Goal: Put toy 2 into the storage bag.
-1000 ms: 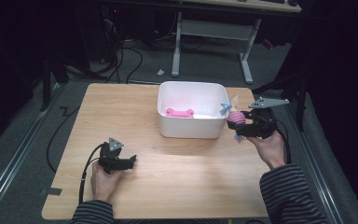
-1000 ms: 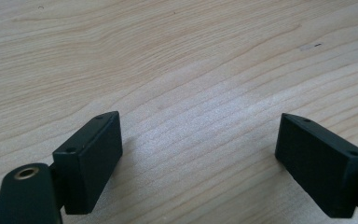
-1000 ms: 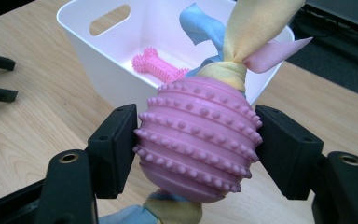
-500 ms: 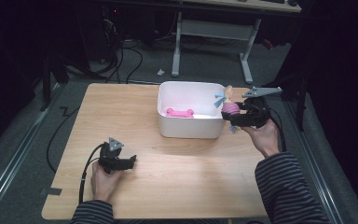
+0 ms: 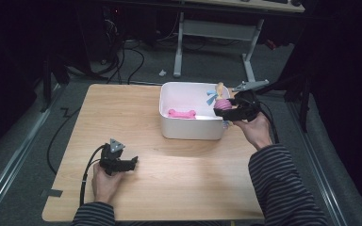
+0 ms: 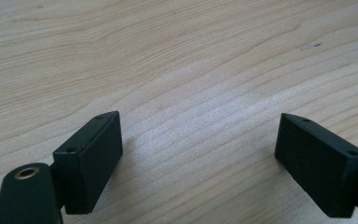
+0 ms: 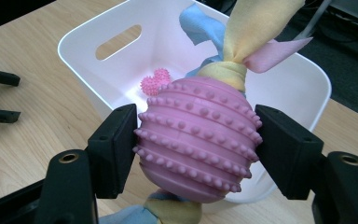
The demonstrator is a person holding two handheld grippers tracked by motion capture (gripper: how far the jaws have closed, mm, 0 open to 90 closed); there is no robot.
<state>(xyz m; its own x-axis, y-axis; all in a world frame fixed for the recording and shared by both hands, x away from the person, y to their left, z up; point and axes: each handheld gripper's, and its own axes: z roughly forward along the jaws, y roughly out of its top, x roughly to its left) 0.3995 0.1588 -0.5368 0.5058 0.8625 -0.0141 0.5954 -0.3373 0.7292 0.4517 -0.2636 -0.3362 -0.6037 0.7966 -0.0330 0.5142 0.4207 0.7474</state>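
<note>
**Ball toy arriving over the bin's right rim**

I am clamping my right gripper (image 7: 196, 154) on the ribbed, studded pink rubber ball with knotted yellow, blue and pink cloth strips (image 7: 198, 140), one black jaw pressing each side of it. Since a second ago I have been carrying it leftward and away from me: back then it hung outside the right wall of the white plastic bin (image 5: 188, 129), and now it is hovering at the bin's right rim, its upper cloth tails standing over the opening. The bumpy pink rubber bone (image 5: 182, 113) is lying on the bin's floor where it lay before. My left gripper (image 5: 133, 163) is staying put on the pale wooden table (image 5: 169, 188) near its front left, jaws spread wide and gripping nothing, well apart from the bin.
</note>
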